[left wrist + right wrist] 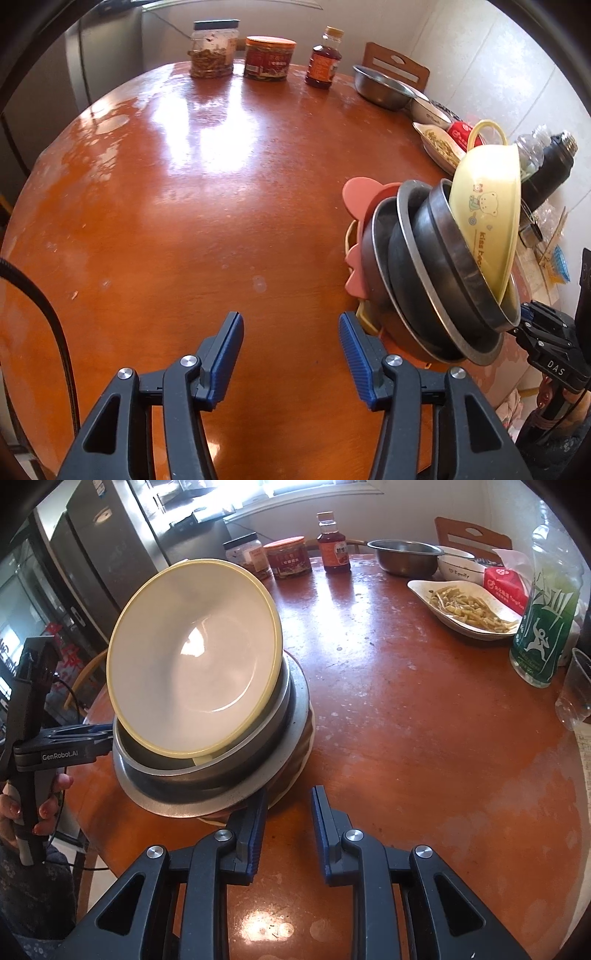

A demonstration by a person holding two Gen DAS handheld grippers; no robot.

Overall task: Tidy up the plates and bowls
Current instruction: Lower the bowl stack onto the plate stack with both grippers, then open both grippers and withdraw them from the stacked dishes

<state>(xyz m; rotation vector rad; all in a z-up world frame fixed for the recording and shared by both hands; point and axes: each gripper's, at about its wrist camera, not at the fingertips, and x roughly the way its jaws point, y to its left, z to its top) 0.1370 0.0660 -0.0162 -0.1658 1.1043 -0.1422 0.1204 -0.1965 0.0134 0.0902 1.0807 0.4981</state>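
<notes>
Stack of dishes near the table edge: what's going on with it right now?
A person holds a gripper in each hand beside the stack of metal plates and bowls on the wooden table. A yellow bowl sits tilted on top. The left gripper is open and empty. The right gripper is slightly open at the stack's lower rim, gripping nothing.

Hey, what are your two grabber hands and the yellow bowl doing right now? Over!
Left gripper open, empty, beside stack. Right gripper open, empty, left finger touching the stack's base. Yellow bowl tilted atop the steel bowls. Nothing in the way.
</notes>
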